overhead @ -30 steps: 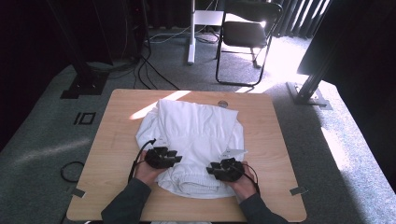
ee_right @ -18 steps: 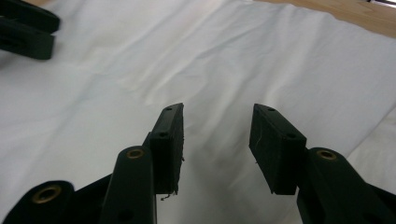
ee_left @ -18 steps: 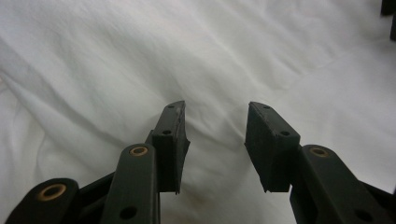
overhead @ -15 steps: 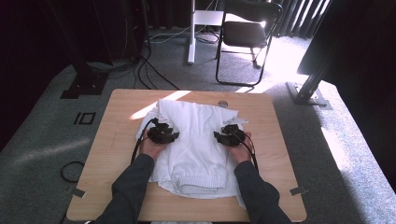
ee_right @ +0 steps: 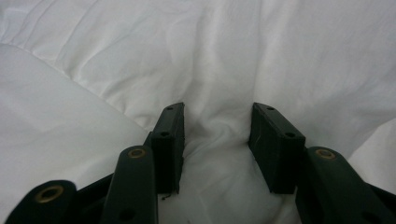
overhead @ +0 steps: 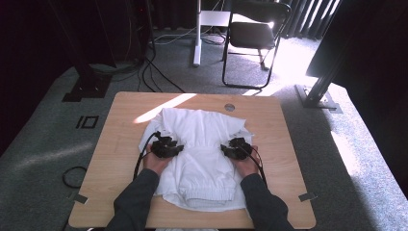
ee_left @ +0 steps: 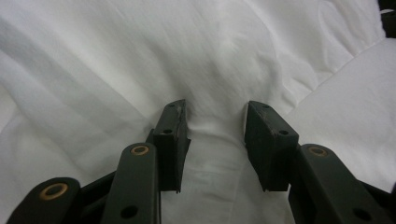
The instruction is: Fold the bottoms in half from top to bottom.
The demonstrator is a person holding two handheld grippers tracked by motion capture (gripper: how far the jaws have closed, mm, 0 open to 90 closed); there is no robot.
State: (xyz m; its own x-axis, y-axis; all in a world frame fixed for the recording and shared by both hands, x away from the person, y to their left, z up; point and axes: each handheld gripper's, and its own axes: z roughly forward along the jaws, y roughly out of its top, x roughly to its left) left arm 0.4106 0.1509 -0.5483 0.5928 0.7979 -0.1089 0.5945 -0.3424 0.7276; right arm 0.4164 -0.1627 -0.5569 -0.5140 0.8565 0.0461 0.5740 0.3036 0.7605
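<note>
A white garment [overhead: 202, 168] lies spread on the wooden table [overhead: 284, 163], its ribbed hem toward the person. My left gripper [overhead: 174, 147] rests on its left side, the right gripper [overhead: 228, 148] on its right side, both at mid-length. In the left gripper view the black jaws stand apart on the cloth [ee_left: 140, 70], and a soft ridge rises in the left gripper [ee_left: 215, 112]. The right gripper [ee_right: 217, 114] looks the same: its jaws have just been opening, and a wrinkle of cloth [ee_right: 303, 60] lies between them. Neither pair of pads squeezes the fabric.
A round grommet hole [overhead: 229, 107] sits near the table's far edge. A folding chair [overhead: 255, 33] and a white stand [overhead: 197, 33] are on the floor behind the table, with cables [overhead: 159, 72] at the back left. A sunlit streak [overhead: 163, 107] crosses the far left of the tabletop.
Both hands left the garment's near hem, went out to its middle, then drew back and down a little onto the cloth. The garment lies much as before.
</note>
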